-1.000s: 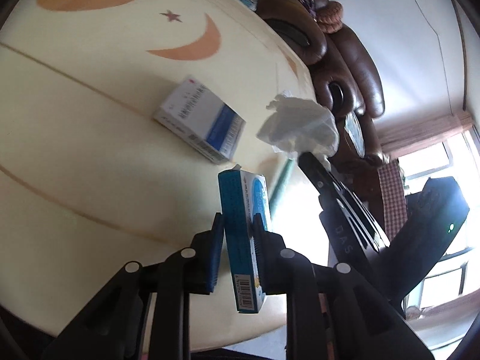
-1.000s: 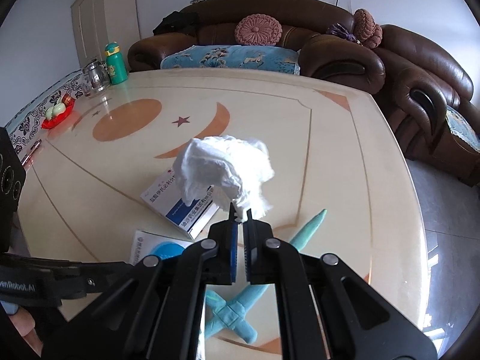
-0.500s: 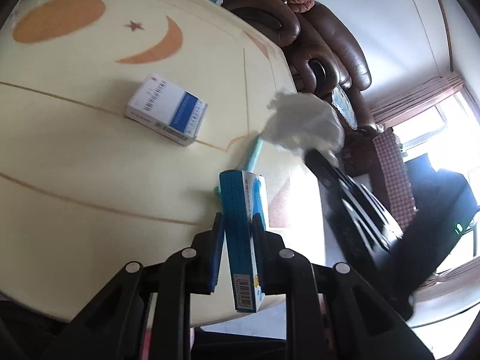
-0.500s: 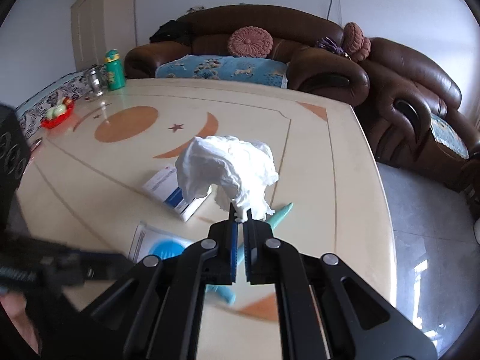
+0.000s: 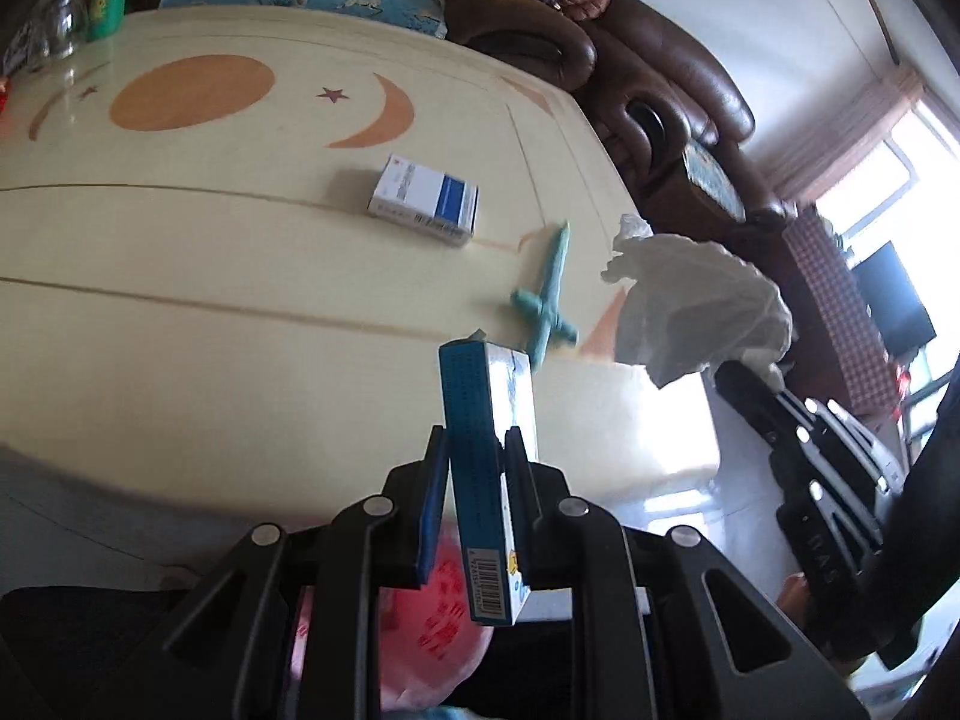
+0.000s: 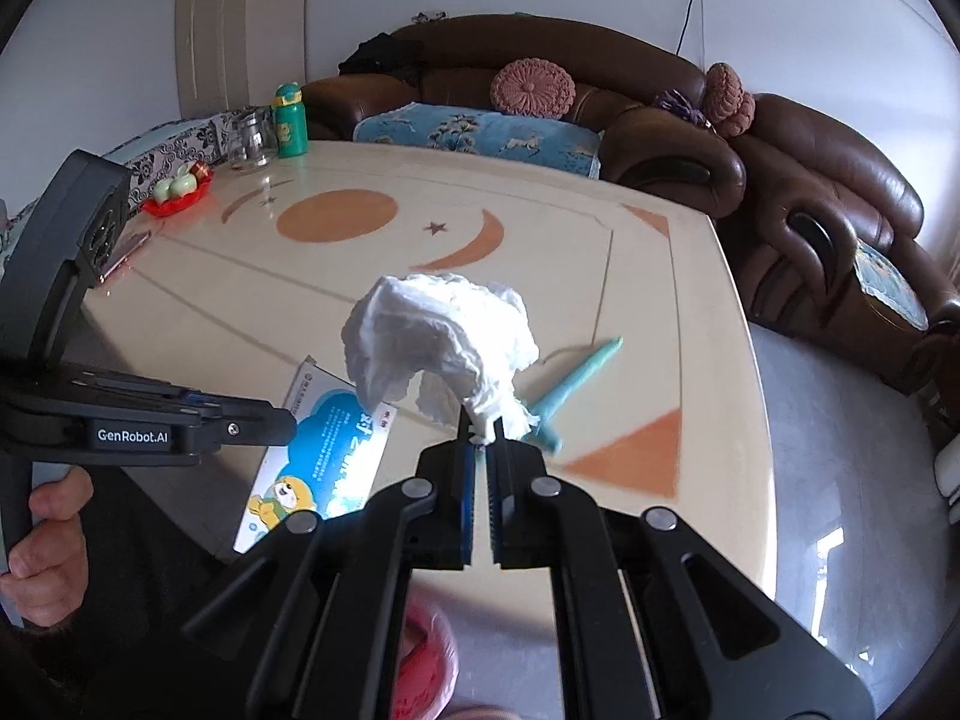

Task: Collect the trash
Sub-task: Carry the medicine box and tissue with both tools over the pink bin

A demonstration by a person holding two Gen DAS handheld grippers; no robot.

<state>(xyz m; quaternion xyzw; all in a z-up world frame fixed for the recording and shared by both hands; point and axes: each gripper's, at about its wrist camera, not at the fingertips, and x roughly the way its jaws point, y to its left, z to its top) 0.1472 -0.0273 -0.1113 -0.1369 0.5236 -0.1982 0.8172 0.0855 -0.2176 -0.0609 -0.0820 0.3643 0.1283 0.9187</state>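
My left gripper point(image 5: 474, 456) is shut on a flat blue box point(image 5: 487, 468), held upright above the table's near edge; the same blue box point(image 6: 324, 456) shows its cartoon face in the right wrist view. My right gripper point(image 6: 482, 441) is shut on a crumpled white tissue point(image 6: 438, 342), which hangs to the right in the left wrist view as the tissue point(image 5: 696, 312). A white and blue medicine box point(image 5: 425, 199) lies on the cream table point(image 5: 180, 312). A teal cross-shaped stick point(image 5: 546, 300) lies near the table's right edge. A pink bag point(image 5: 444, 618) shows below both grippers.
Brown leather sofas point(image 6: 828, 228) ring the table's far and right sides. A green bottle point(image 6: 289, 120), a glass jar point(image 6: 251, 141) and a red dish point(image 6: 179, 195) stand at the far left corner. A hand point(image 6: 45, 564) grips the left gripper's handle.
Both grippers have drawn back and up from the table toward its near edge, carrying the blue box and the tissue. The pink bag has come into view beneath them.
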